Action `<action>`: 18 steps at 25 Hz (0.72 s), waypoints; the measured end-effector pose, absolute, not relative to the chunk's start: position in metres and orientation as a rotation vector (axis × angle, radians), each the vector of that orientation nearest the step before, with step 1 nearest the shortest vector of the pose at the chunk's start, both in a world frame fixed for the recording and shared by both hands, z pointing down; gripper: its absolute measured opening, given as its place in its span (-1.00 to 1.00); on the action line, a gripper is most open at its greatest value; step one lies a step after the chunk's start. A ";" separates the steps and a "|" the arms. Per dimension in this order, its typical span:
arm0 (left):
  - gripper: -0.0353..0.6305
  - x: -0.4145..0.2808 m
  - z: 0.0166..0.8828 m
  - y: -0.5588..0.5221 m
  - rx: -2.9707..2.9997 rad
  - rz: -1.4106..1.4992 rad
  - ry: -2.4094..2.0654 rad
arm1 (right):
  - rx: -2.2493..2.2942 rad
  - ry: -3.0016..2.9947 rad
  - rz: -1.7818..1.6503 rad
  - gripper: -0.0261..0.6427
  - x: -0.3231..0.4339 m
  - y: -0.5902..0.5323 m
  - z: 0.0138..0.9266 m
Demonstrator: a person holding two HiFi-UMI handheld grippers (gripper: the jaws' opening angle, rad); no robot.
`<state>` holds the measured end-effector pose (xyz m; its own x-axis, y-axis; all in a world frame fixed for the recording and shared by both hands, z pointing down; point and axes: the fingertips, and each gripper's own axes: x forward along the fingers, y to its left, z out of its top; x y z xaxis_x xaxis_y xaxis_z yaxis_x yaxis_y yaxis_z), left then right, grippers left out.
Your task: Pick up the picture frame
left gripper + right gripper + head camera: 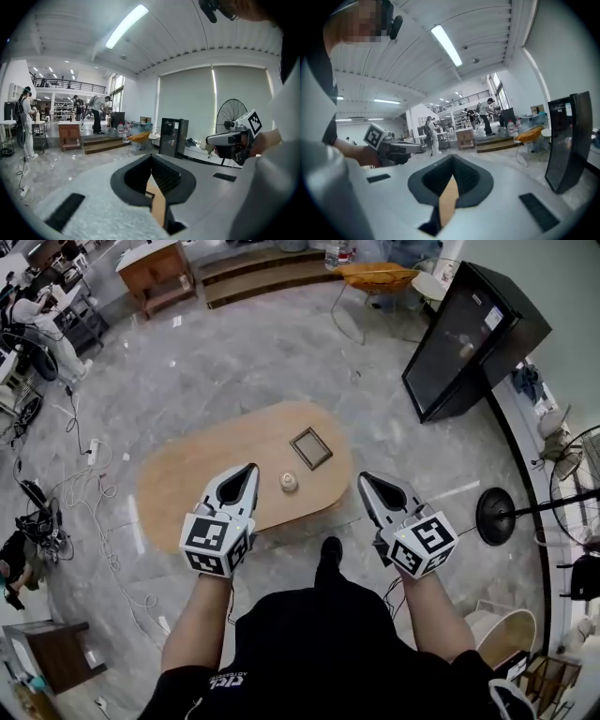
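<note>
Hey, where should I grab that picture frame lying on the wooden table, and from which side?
Probably its near border, from above: the picture frame lies flat on the table, turned at an angle, so the jaws should straddle that border, rotated to match. The right tool is shut; open it first.

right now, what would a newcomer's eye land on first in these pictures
In the head view, the left gripper and right gripper fill the foreground, both with jaws together and holding nothing. Just beyond them stands an oval wooden table on a grey marble floor. A dark picture frame lies flat toward the table's right end, and a small pale round object sits apart from it, nearer the person.
</note>
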<state>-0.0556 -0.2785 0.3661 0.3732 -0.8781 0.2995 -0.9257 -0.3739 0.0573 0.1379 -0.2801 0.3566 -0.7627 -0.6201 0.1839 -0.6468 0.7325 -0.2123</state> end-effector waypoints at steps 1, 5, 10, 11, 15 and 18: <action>-0.87 -0.053 0.368 -0.287 2.407 0.327 -1.623 | 1.019 -2.831 0.409 -0.91 0.141 -0.292 0.360; -0.87 -0.048 0.375 -0.312 2.362 0.302 -1.667 | 0.934 -2.828 0.418 -0.91 0.141 -0.326 0.374; -0.87 -0.058 0.388 -0.312 2.316 0.285 -1.698 | 0.839 -2.818 0.422 -0.91 0.121 -0.330 0.384; -0.87 -0.063 0.389 -0.311 2.309 0.274 -1.703 | 0.823 -2.811 0.417 -0.91 0.115 -0.329 0.385; -0.87 -0.089 0.397 -0.301 2.281 0.231 -1.707 | 0.790 -2.771 0.391 -0.91 0.089 -0.320 0.386; -0.87 -0.103 0.402 -0.296 2.267 0.217 -1.698 | 0.780 -2.735 0.403 -0.90 0.075 -0.316 0.388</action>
